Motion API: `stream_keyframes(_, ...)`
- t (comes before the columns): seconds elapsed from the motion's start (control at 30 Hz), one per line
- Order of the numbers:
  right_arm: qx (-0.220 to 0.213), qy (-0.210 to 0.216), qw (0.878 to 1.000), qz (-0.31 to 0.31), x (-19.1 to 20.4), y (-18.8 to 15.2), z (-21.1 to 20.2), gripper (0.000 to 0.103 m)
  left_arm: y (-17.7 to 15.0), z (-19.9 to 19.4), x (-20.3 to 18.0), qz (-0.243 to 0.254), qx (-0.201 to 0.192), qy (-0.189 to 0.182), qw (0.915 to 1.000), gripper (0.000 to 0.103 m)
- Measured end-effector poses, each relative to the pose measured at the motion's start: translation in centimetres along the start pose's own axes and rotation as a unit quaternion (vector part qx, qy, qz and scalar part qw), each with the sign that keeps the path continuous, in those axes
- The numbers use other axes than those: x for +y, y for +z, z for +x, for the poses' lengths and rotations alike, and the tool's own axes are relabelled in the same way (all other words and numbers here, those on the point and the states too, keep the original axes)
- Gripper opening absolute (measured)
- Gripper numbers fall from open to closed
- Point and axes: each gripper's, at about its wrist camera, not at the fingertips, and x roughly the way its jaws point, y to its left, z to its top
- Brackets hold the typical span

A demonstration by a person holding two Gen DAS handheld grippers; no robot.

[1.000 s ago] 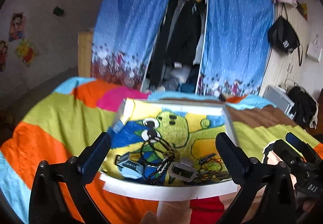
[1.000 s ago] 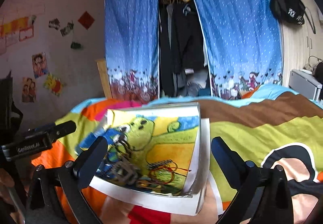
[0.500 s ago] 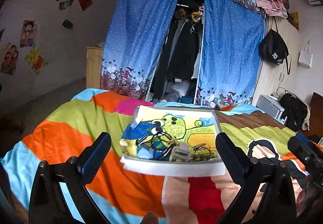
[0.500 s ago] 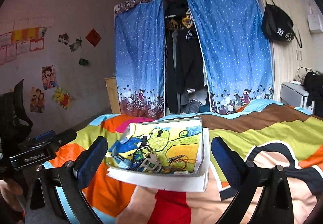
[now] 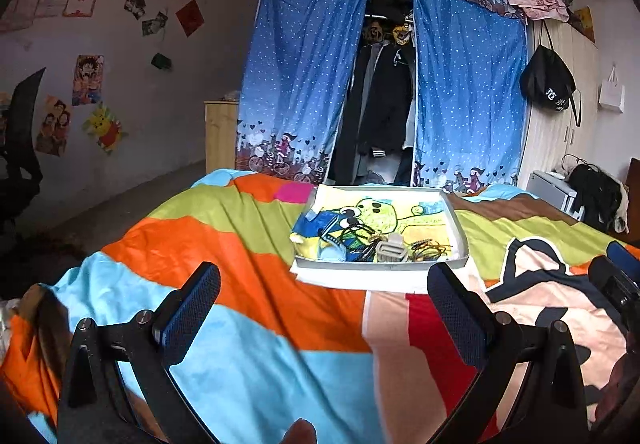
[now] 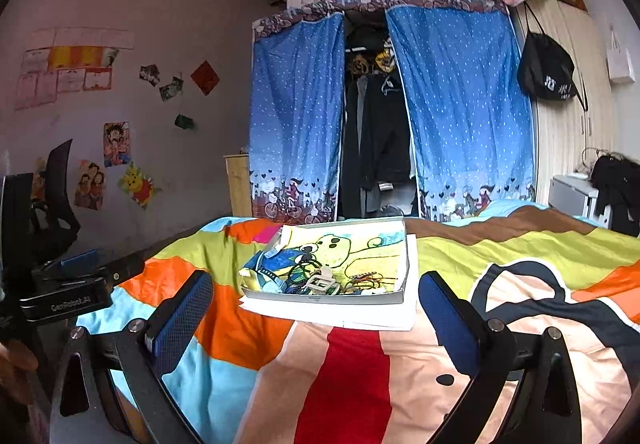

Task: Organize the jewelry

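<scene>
The left gripper [image 5: 323, 294] is held low over the bed with its jaws spread wide, and nothing is between them. Its blue pads [image 5: 188, 310] frame only the striped bedcover [image 5: 248, 284], which shows bands of light blue, orange and green directly under and ahead of the jaws. The right gripper [image 6: 316, 304] stands the same way — released, wide apart, holding nothing. In the right wrist view the body of the left gripper appears at the far left edge, well outside the right jaws.

Ahead of both pairs of jaws, beyond the fingertips and not touching them, lies a shallow white tray [image 5: 460, 232] on the bedcover. It sits on white paper sheets [image 6: 360, 318] that stick out at the near side. In the left view the tray is ahead and a little toward the right finger; in the right view it lies almost centred between the fingers. The bottom of the tray is lined with a bright cartoon drawing [image 5: 400, 211] in yellow, green and blue.

The jewelry is gathered in the near part of the tray: a dark beaded necklace [image 5: 354, 234], a pale hair claw [image 5: 391, 248] beside it, and thin dark and reddish bands [image 5: 430, 246] toward the right — too small to tell them apart.

Far behind the tray hangs a blue dotted curtain [image 5: 300, 83], parted over dark clothes [image 5: 384, 103].
</scene>
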Motion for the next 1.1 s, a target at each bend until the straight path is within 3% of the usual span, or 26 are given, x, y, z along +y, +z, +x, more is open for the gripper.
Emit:
stream_keyframes(0.57, 0.046, -0.012, 0.999, -0.006, 0.6, -5.1, -0.1, 0.103, -6.9, -1.1, 1.8, -0.004, 0.018, 0.014, 0.9997, 0.101)
stream_keyframes(0.7, 0.060, -0.015, 0.998, -0.002, 0.5, -6.5, 0.4, 0.103, -7.8, -0.3, 2.4, -0.012, 0.028, 0.030, 0.9991, 0.101)
stream_keyframes(0.93, 0.068, -0.044, 0.997, 0.020, 0.0, -8.2, 1.8, 0.103, -8.5, 1.4, 2.5, 0.004, 0.005, 0.082, 0.9966, 0.101)
stream_keyframes(1.1, 0.068, -0.062, 0.995, 0.033, -0.1, -8.9, 2.9, 0.103, -9.4, 3.1, 2.4, 0.020, 0.017, 0.083, 0.9962, 0.101)
